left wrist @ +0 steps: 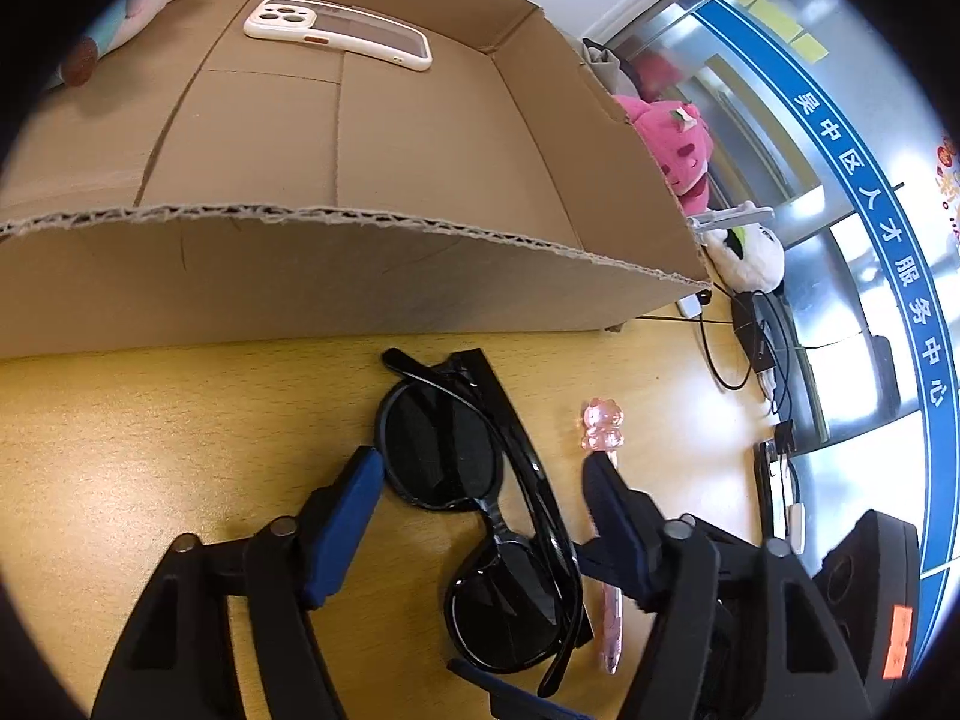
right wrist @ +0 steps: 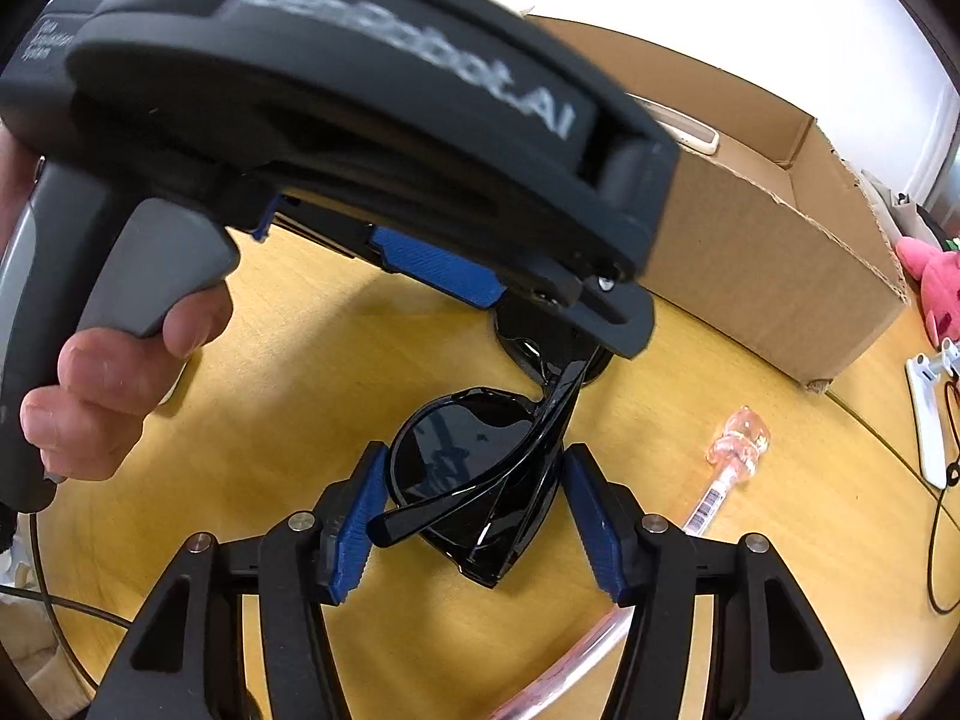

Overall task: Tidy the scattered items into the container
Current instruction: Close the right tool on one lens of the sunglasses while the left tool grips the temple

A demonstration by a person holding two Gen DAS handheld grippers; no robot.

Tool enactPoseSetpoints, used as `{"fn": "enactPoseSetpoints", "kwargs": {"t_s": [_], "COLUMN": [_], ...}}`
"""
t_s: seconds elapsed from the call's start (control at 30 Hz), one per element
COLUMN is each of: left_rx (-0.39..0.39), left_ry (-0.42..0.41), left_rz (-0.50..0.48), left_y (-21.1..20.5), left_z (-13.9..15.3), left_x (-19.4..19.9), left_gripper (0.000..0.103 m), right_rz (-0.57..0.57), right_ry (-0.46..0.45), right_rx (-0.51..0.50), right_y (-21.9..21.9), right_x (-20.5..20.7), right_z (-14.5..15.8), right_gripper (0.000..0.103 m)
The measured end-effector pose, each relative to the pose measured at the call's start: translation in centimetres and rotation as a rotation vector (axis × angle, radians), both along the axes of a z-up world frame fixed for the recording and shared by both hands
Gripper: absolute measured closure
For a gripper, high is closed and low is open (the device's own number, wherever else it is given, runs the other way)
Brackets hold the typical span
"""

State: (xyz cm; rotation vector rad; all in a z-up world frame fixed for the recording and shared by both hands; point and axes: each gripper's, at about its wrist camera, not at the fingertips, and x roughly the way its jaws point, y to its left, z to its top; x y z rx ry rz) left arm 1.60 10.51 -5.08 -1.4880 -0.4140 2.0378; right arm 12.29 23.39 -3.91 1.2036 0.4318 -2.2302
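Sunglasses: glossy black frame, two dark round lenses, temples folded across the lenses; flat on the yellow wooden table, just in front of the cardboard box's near wall.
Left gripper: blue pads half-wide, straddling one lens; a narrow gap visible at each pad, no grip.
Right gripper: blue pads half-wide around the other lens and folded temple tips; left pad about touching the rim, right pad just clear.
Hand: wrapped on the left gripper's grey handle, above the sunglasses.
Cardboard box: open-topped, brown, ragged cut rim.
Phone: white case, lying inside the box near its far wall.
Pink pen: translucent, bear-shaped top, lying just beside the sunglasses, opposite side from the box's left end.
Plush toys: pink and white, beyond the box's right end.
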Motion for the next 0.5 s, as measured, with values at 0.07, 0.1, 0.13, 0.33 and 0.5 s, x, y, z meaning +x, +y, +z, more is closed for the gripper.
{"fn": "enactPoseSetpoints", "kwargs": {"t_s": [0.07, 0.1, 0.13, 0.33, 0.5], "left_rx": [-0.019, -0.021, -0.013, 0.064, 0.105], "left_ry": [0.003, -0.001, -0.01, -0.088, -0.119], "left_rz": [-0.005, -0.007, -0.007, -0.037, -0.029], "left_y": [0.1, 0.1, 0.0, -0.3, -0.4], "left_z": [0.0, -0.1, -0.1, -1.3, -1.7], "left_x": [0.1, 0.1, 0.1, 0.6, 1.1], "left_gripper": [0.049, 0.05, 0.054, 0.1, 0.1], "right_rz": [-0.005, -0.01, -0.017, -0.071, -0.091], "right_ry": [0.008, 0.013, 0.018, 0.037, 0.026], "right_rx": [-0.004, -0.006, -0.01, -0.033, -0.071], "right_y": [0.3, 0.5, 0.7, 2.6, 3.9], "right_x": [0.4, 0.6, 0.9, 1.9, 2.8], "right_z": [-0.1, -0.1, -0.1, -0.3, -0.2], "right_gripper": [0.04, 0.04, 0.04, 0.04, 0.04]}}
